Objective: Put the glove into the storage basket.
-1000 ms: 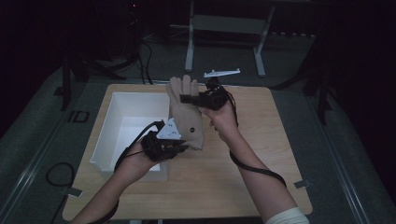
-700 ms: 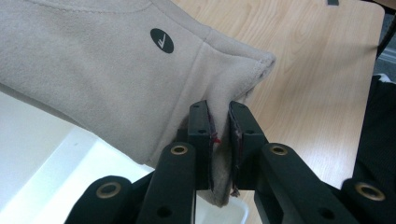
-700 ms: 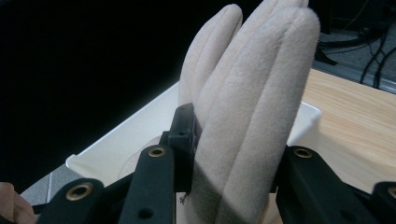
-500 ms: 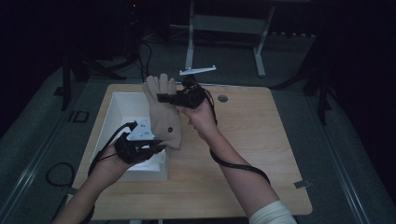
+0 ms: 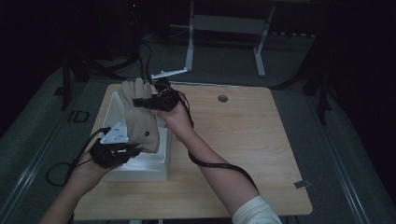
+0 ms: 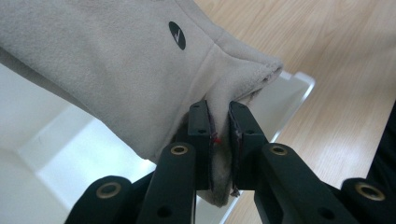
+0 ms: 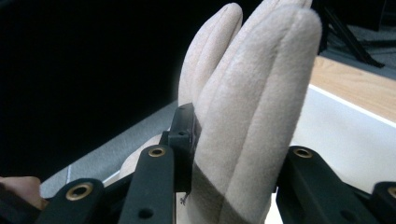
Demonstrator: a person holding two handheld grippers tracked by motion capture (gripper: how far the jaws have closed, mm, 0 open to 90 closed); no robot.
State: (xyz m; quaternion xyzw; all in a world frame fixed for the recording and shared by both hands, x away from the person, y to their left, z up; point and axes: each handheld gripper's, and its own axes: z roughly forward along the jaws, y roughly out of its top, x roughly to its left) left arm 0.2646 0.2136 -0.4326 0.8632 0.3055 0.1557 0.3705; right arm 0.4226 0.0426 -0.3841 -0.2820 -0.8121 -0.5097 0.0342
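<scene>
Both hands are holding a beige glove [image 5: 139, 116] in the air over the white bin [image 5: 140, 168] at the left side of the desk [image 5: 243, 144].

Left tool [image 5: 122, 151] is clamping the glove's cuff. In the left gripper view the two jaws are standing close together on the cuff edge [image 6: 222, 140], with fabric pinched between the pads and a bit of lining hanging below them. A small black round mark [image 6: 177, 35] is showing on the glove just above the cuff. The bin floor and the desk wood are lying under and behind the cuff in that view.

Right tool [image 5: 142, 101] is clamping the glove at the base of its fingers. In the right gripper view the jaws are sitting either side of the glove body, one pad pressing into the plush on the left, the other jaw partly hidden behind the fabric on the right. The glove fingers [image 7: 261, 60] are pointing up and away from the camera, held together.

In the high view the glove is hanging stretched between the two tools, fingers toward the far edge of the desk and cuff toward the person, tilted slightly. It is above the bin, not resting in it. Whether the cuff is touching the bin rim I cannot tell.

Cables are trailing from both tools: the right one across the desk, the left one off the desk's left edge. A small round hole [image 5: 222, 98] is sitting in the desk far from the bin.
</scene>
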